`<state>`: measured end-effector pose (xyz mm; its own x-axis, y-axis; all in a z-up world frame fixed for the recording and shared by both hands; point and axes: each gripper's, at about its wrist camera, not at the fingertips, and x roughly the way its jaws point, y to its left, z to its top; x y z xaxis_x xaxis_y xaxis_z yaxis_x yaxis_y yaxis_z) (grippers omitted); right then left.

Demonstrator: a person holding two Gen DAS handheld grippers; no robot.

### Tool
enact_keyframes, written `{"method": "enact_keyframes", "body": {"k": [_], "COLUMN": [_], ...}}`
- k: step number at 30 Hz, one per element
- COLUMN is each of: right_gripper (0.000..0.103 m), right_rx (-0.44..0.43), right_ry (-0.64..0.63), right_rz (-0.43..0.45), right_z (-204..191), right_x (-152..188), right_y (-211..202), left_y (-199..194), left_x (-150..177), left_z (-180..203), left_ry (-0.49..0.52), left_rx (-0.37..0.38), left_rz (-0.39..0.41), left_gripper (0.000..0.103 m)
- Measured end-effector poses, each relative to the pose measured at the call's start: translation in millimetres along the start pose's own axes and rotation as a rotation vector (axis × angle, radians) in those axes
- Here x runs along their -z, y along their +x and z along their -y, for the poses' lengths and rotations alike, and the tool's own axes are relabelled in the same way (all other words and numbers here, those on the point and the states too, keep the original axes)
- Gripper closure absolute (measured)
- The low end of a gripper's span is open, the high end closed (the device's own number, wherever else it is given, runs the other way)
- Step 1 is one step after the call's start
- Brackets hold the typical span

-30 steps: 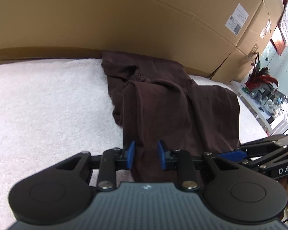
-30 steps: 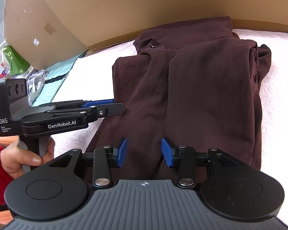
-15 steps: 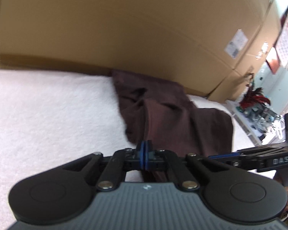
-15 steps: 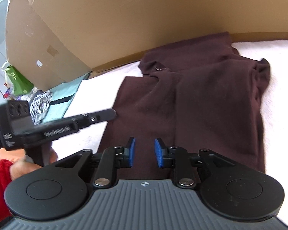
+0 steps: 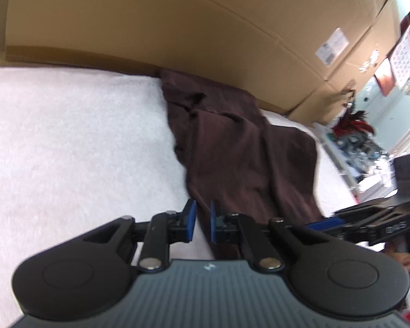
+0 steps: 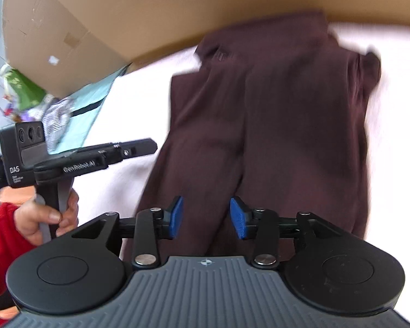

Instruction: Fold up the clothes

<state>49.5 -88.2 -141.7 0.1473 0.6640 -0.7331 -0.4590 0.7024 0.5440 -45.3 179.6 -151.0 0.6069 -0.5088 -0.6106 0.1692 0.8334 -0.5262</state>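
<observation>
1. A wall of large cardboard boxes [image 5: 177,27] rises far ahead of both grippers, behind everything else.
2. A white fluffy towel [image 5: 68,150] covers the desk. It spreads out ahead of the left gripper and to its left, and also shows on both sides ahead of the right gripper.
3. A dark brown garment [image 6: 287,123], the thing being folded, lies on the towel, partly folded lengthwise with creases running away from the grippers. Its near end is directly under and ahead of the right gripper. Its far end touches the base of the boxes. Seen from the left gripper, it stretches ahead and to the right, with its left edge passing under the blue pads.
4. The right gripper [image 6: 206,217] is released. Its blue pads stand well apart and are spreading wider, over the garment's near end without pinching it.
5. The left gripper [image 5: 201,221] has its blue pads close together with a narrow gap between them. The garment's edge shows through the gap, and the pads do not appear to pinch it.
6. A hand [image 6: 41,218] in a red sleeve [image 6: 0,240] holds the left gripper's handle, to the left of the right gripper.
</observation>
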Motion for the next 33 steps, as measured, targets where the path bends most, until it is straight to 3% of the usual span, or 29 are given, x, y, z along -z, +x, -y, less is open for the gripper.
{"method": "enact_keyframes", "body": {"k": [2, 3, 7, 8, 9, 10, 11, 12, 16, 19, 21, 23, 26, 28, 29, 31, 32, 33], "right_gripper": [0.06, 0.06, 0.062, 0.071, 0.089, 0.096, 0.096, 0.097, 0.1, 0.094, 0.089, 0.076, 0.053, 0.052, 0.053, 0.058, 0.062, 0.078], "right_rx": [-0.003, -0.002, -0.028, -0.023, -0.01, -0.001, 0.008, 0.018, 0.058, 0.108, 0.136, 0.147, 0.056, 0.002, -0.01, 0.019, 0.035, 0.042], "right_ry": [0.032, 0.049, 0.12, 0.119, 0.106, 0.09, 0.075, 0.06, 0.008, -0.008, -0.006, -0.025, -0.027, 0.015, 0.027, 0.013, 0.01, 0.009], "right_rz": [-0.015, -0.022, -0.04, -0.036, -0.027, -0.015, -0.002, 0.011, 0.102, 0.065, 0.051, 0.071, 0.066, 0.022, 0.003, -0.042, -0.07, -0.085], "right_z": [1, 1, -1, -2, -5, -9, -12, -15, -24, -17, -14, -19, -26, -25, -25, -32, -33, -35], "right_x": [7, 11, 20, 20, 19, 18, 17, 16, 13, 12, 14, 16, 18, 23, 26, 33, 37, 41], "right_y": [4, 6, 16, 17, 17, 15, 13, 12, 6, 22, 25, 12, -11, -12, -10, 2, 9, 13], "left_y": [-7, -7, -5, -4, -3, -2, -1, -1, -6, -9, -15, -26, -34, -34, -32, -26, -24, -21], "left_x": [12, 20, 49, 53, 55, 58, 60, 61, 61, 63, 59, 55, 53, 56, 59, 67, 71, 74], "left_z": [8, 12, 20, 23, 26, 29, 32, 34, 29, 16, 20, 24, 26, 31, 35, 42, 44, 45], "left_ry": [-0.053, -0.088, -0.199, -0.192, -0.174, -0.157, -0.14, -0.114, -0.049, -0.073, -0.034, -0.027, -0.074, -0.088, -0.083, -0.066, -0.066, -0.065], "left_rx": [0.054, 0.069, 0.117, 0.111, 0.098, 0.085, 0.072, 0.058, -0.004, 0.025, 0.013, 0.018, 0.084, 0.124, 0.129, 0.12, 0.116, 0.113], "left_rz": [-0.049, -0.08, -0.136, -0.141, -0.147, -0.153, -0.159, -0.162, -0.157, -0.167, -0.158, -0.12, -0.123, -0.149, -0.169, -0.21, -0.221, -0.228], "left_gripper": [0.092, 0.078, 0.075, 0.075, 0.079, 0.091, 0.101, 0.103, 0.103, 0.103, 0.103, 0.103, 0.103, 0.103, 0.099, 0.064, 0.064, 0.066]}}
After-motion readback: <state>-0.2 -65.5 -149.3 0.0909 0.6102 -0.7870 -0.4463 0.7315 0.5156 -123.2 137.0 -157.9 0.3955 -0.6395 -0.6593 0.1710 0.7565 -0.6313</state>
